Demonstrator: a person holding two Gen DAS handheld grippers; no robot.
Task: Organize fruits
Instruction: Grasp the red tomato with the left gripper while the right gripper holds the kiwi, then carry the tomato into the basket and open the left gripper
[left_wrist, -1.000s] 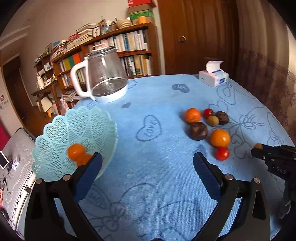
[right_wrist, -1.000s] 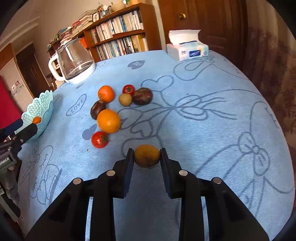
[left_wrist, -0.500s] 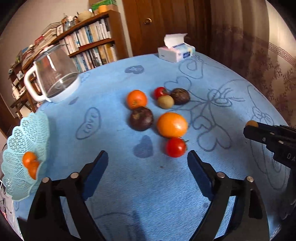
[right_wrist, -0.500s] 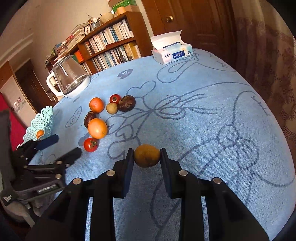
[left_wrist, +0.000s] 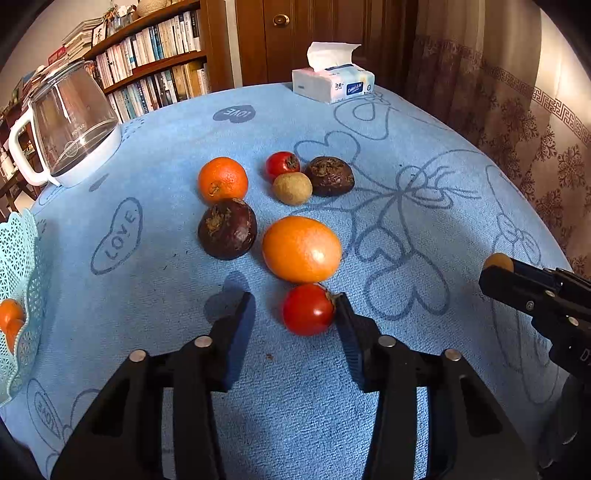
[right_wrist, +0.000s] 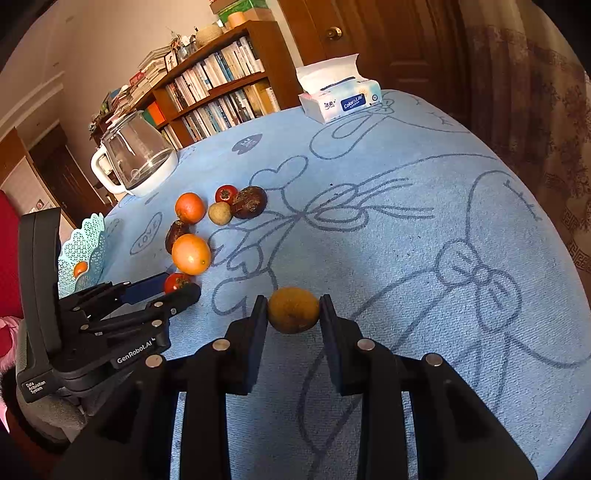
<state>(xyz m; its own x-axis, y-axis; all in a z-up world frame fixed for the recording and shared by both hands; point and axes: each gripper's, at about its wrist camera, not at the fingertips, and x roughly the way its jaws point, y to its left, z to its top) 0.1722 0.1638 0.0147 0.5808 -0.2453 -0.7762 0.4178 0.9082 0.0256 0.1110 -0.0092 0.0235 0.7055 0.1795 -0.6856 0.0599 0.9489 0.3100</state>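
— Left gripper (left_wrist: 295, 317) is spread wide around the tomato (left_wrist: 308, 309), off-centre.
— It could roll into the orange (left_wrist: 301, 248). Right gripper (right_wrist: 293, 310) is clamped on a kiwi (right_wrist: 293, 309), above the table (right_wrist: 406, 221).

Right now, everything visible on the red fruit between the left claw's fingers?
The small round glossy red fruit, tomato-like, has smooth shiny skin with a highlight and a dark dried calyx at its upper right. It rests on the blue heart-printed tablecloth, nearest of the loose fruit cluster, just in front of the large orange citrus fruit, close to or touching it. The open left claw brackets it: its right finger looks in contact, its left finger stands clear. It is not lifted.
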